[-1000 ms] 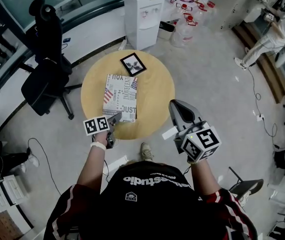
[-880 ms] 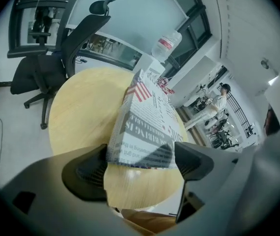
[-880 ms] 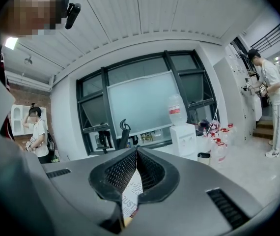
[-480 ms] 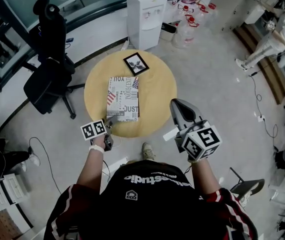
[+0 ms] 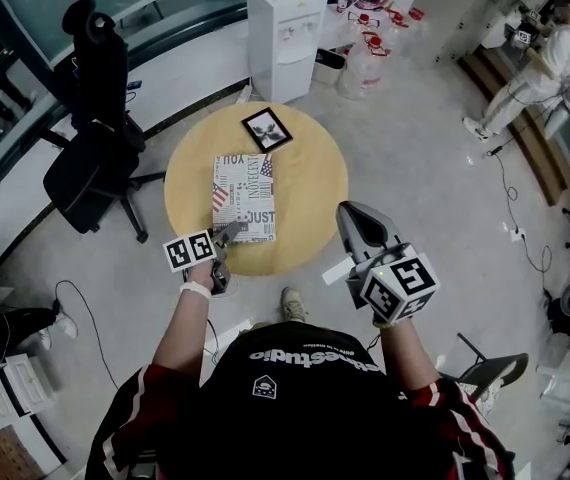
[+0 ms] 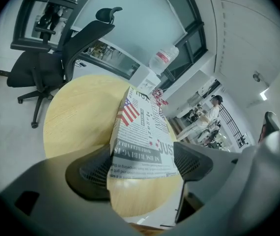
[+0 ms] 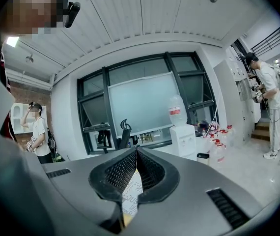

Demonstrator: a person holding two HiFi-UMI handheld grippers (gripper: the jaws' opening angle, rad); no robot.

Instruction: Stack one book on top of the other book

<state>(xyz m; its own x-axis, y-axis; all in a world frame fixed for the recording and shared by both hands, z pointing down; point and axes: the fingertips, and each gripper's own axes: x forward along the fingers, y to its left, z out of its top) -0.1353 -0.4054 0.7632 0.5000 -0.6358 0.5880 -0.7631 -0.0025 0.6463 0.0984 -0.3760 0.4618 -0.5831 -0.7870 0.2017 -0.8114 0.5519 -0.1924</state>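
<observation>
Book (image 5: 243, 198), rectangular, newsprint-covered, lies flat on round pale-wood table (image 5: 310, 190)

Bright, even indoor light; gripper views bulge fisheye with dark, blurred edges.

The round wooden desk (image 5: 310, 193) carries a newsprint book (image 5: 244, 198) at its middle and a small black book (image 5: 266, 129) near the far edge, apart.

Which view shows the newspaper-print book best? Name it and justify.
Head view: the newspaper-print book lies almost whole, seen from above, on the round table. Left gripper view shows it close but foreshortened, between open jaws; right gripper view, only a sliver past closed jaws.
</observation>
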